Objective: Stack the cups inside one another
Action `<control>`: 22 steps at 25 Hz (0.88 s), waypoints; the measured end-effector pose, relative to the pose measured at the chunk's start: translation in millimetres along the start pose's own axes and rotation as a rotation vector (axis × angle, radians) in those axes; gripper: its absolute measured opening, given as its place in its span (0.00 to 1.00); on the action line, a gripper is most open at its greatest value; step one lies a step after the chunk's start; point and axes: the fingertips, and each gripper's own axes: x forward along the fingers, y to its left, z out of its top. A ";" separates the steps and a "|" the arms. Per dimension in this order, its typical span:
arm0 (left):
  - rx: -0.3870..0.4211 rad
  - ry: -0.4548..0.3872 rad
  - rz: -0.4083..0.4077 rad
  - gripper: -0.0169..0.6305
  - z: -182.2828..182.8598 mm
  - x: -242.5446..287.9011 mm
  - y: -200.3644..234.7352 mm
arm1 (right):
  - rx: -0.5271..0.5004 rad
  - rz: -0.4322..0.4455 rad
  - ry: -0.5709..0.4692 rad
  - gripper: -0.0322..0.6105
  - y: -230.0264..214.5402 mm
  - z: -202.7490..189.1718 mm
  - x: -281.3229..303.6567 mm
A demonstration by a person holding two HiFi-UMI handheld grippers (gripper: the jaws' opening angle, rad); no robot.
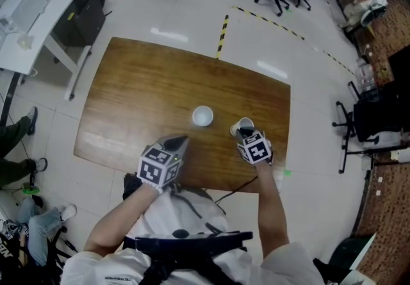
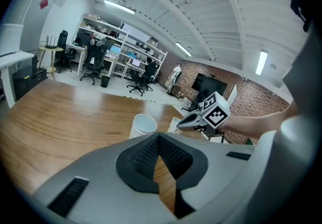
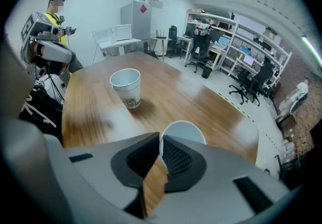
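cup A (image 1: 202,116): white paper, upright, centre of table (image 1: 128,91) | cup B (image 1: 242,126): white, near it, rim in right tool (image 3: 160,142)

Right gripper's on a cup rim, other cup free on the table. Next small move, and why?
Probably lift the right gripper straight up a little. Its jaws pinch the rim of the held cup, which apparently rests on the table; the free cup stands upright and apart, mouth open, ready to receive it.

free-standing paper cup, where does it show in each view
Head view: paper cup at mid-table, left of the second cup.
Left gripper view: paper cup at centre, just above the jaws.
Right gripper view: paper cup upper left of centre.
Shared landmark: the wooden table.
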 end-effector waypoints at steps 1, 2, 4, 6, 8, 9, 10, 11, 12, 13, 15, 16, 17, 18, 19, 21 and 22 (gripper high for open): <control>0.003 0.002 -0.002 0.02 -0.4 -1.2 1.3 | 0.013 -0.003 -0.014 0.09 0.0 2.1 -2.9; 0.007 0.005 -0.004 0.02 -0.9 -2.5 3.0 | 0.027 -0.007 -0.037 0.09 0.2 6.7 -7.2; 0.013 0.012 -0.007 0.02 -2.0 -5.6 7.2 | 0.054 -0.012 -0.095 0.09 1.8 20.3 -19.8; 0.018 0.017 -0.011 0.02 -2.2 -8.3 11.4 | 0.078 -0.013 -0.148 0.09 3.7 33.1 -34.6; 0.025 0.020 -0.014 0.02 -0.4 -11.0 15.0 | 0.095 -0.014 -0.195 0.09 5.9 46.7 -50.1; 0.028 0.020 -0.015 0.02 0.5 -13.0 16.5 | 0.100 -0.015 -0.218 0.09 7.9 53.7 -57.6; 0.031 0.019 -0.016 0.02 1.2 -15.4 17.7 | 0.104 -0.017 -0.240 0.09 10.4 60.7 -65.0; 0.034 0.018 -0.019 0.02 2.0 -17.7 18.5 | 0.105 -0.020 -0.260 0.09 12.9 67.8 -72.2; 0.038 0.018 -0.022 0.02 2.9 -19.8 19.4 | 0.104 -0.025 -0.278 0.09 15.3 75.0 -79.0; 0.041 0.018 -0.025 0.02 3.7 -21.8 20.4 | 0.100 -0.030 -0.294 0.09 17.6 82.1 -85.3; 0.048 0.022 -0.031 0.02 4.5 -25.5 23.3 | 0.087 -0.045 -0.318 0.09 22.6 94.8 -95.8; 0.051 0.022 -0.032 0.02 5.0 -27.3 25.0 | 0.078 -0.053 -0.328 0.09 25.0 101.0 -100.1; 0.055 0.022 -0.034 0.02 6.0 -29.2 26.8 | 0.067 -0.062 -0.336 0.09 27.3 107.0 -103.8; 0.058 0.021 -0.035 0.02 7.1 -31.3 28.3 | 0.055 -0.069 -0.343 0.09 29.8 112.8 -107.1; 0.060 0.019 -0.037 0.02 7.9 -33.6 29.8 | 0.044 -0.074 -0.348 0.09 32.9 118.0 -109.9; 0.063 0.017 -0.038 0.02 9.1 -38.6 33.6 | 0.031 -0.075 -0.359 0.09 39.8 127.7 -113.8; 0.064 0.016 -0.037 0.02 9.8 -41.0 35.8 | 0.028 -0.073 -0.365 0.09 42.8 132.1 -115.2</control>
